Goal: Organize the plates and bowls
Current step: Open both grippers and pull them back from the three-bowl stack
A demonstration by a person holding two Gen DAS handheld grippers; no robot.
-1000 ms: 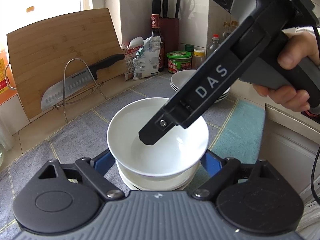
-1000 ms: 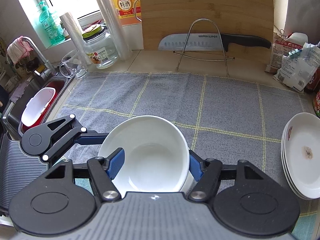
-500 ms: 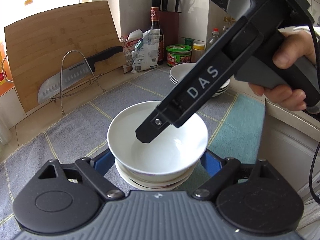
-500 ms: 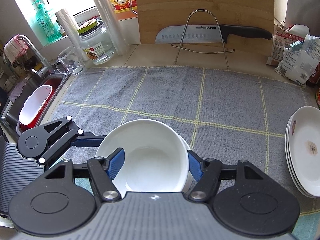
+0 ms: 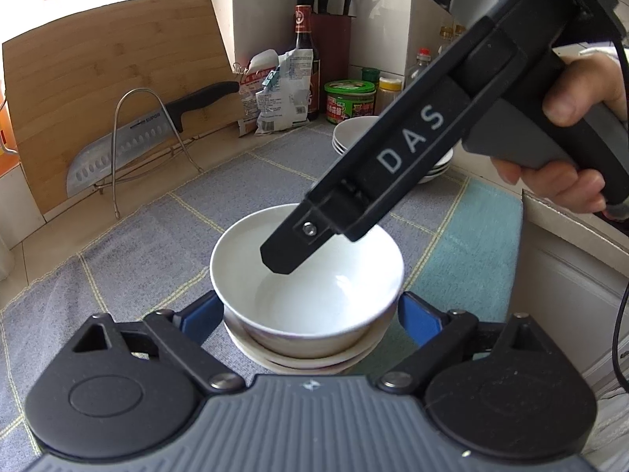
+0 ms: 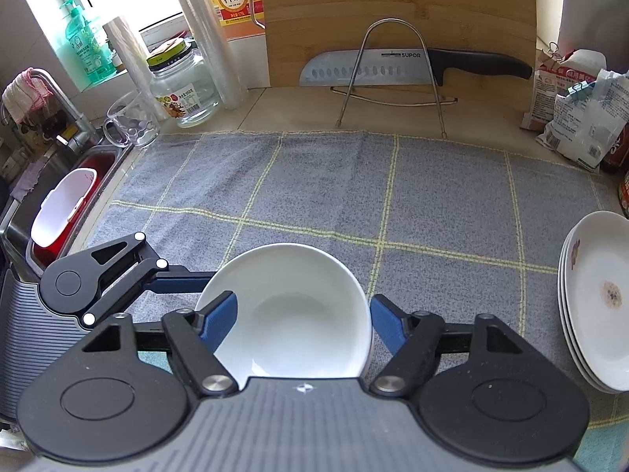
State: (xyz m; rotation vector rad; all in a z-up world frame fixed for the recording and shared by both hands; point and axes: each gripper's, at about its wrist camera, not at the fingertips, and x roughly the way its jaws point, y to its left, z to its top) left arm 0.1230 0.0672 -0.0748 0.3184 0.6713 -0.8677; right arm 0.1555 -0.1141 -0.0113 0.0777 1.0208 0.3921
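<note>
On the grey checked cloth (image 6: 314, 181) that covers the counter stands a stack of white bowls, and everything else is placed here relative to that stack. Left of it in the right wrist view, past the cloth's edge, a sink (image 6: 51, 212) holds a red tub with a white container in it. Beyond and to the left of the stack, near the window, are a clear mug (image 6: 131, 124) and a glass jar (image 6: 184, 86).

From the stack's left side the left gripper (image 5: 308, 316) reaches in low, one blue pad on either side of the lower bowls (image 5: 302, 358). Its jaws are opening, and the pads stand clear of the bowls with small gaps showing.

The top bowl (image 6: 287, 314) sits nested in the stack, upright and empty. The right gripper (image 6: 302, 322) points steeply down at it, its left pad over the bowl's inner wall and its right pad outside the rim; these jaws are opening too, the rim between them but not pinched. A hand (image 5: 570, 133) grips the handle.

Directly behind the stack, off the cloth, a knife (image 6: 409, 67) rests on a wire rack (image 6: 389, 78) against a leaning wooden cutting board (image 6: 397, 8).

Right of the stack, well apart, a pile of white plates (image 6: 597, 299) lies on the cloth; the top plate has a brown stain.
</note>
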